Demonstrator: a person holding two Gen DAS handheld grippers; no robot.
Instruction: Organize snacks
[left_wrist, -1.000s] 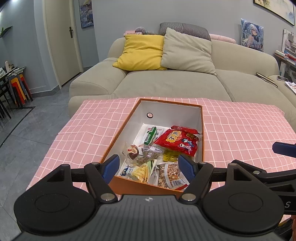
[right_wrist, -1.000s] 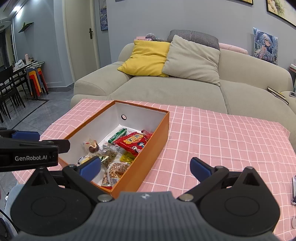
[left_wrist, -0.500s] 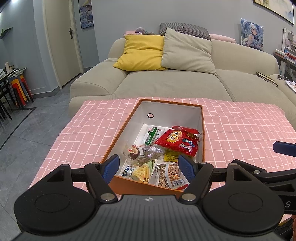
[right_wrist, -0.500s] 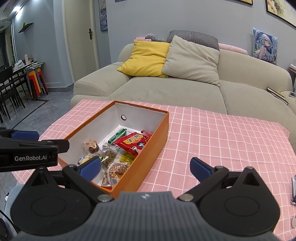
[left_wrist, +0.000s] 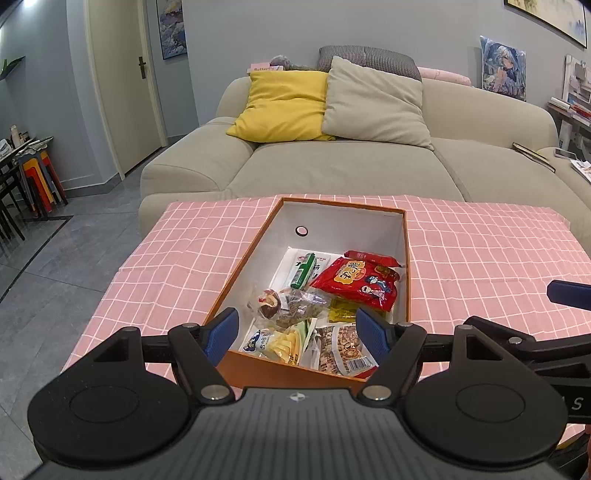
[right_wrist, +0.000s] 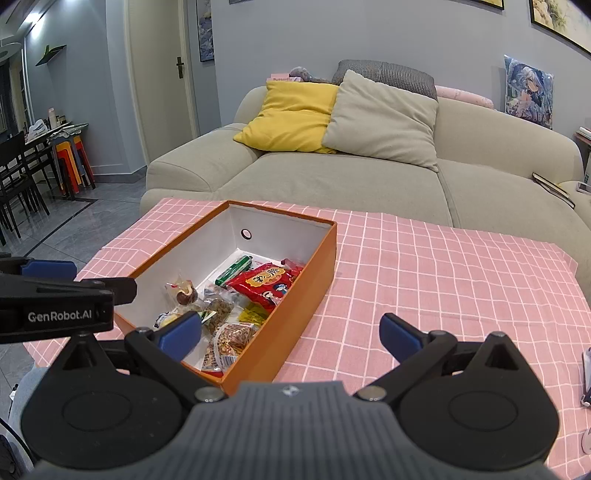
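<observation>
An orange box (left_wrist: 407, 258) (right_wrist: 314, 273) with white inner walls sits on the pink checked tablecloth (left_wrist: 480, 251) (right_wrist: 443, 266). Inside lie several snack packs: a red bag (left_wrist: 356, 282) (right_wrist: 264, 282), a green stick pack (left_wrist: 303, 271) (right_wrist: 233, 270), a peanut pack (left_wrist: 341, 349) (right_wrist: 231, 338) and a yellow-and-white pack (left_wrist: 277, 341). My left gripper (left_wrist: 297, 332) hovers open over the box's near end, holding nothing. My right gripper (right_wrist: 290, 332) is open and empty, above the box's near right corner.
A beige sofa (left_wrist: 351, 162) (right_wrist: 351, 173) with a yellow cushion (left_wrist: 282, 105) and a grey cushion (left_wrist: 375, 103) stands right behind the table. Grey floor, dark chairs and stacked stools (right_wrist: 70, 158) lie to the left. The left gripper's body (right_wrist: 59, 299) shows at the right view's left edge.
</observation>
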